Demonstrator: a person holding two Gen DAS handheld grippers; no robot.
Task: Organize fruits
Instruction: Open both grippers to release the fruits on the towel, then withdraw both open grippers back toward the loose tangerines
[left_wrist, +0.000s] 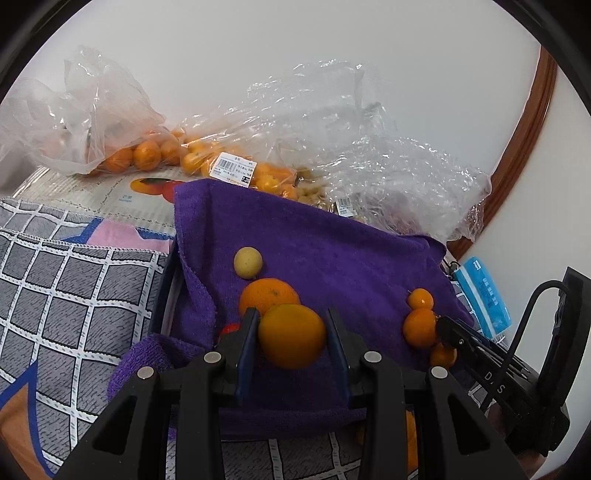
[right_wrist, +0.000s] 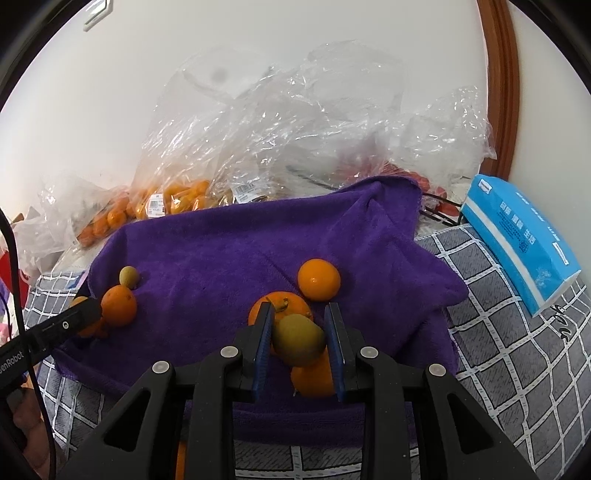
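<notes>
Both claws (left_wrist: 291, 334) (right_wrist: 299, 332) grip fruit; clear bags (left_wrist: 229, 147) hold oranges

a home: checked cloth (right_wrist: 517, 369), tissue pack (right_wrist: 517, 236), bagged supermarket fruit (left_wrist: 147, 155).

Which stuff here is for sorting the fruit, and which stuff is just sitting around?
For the job:
- orange between the left claw fingers
- yellow-green fruit between the right claw fingers
- loose oranges on the purple towel
- bagged oranges

Just lying about:
- blue tissue pack
- checked cloth
- empty-looking clear plastic wrap
</notes>
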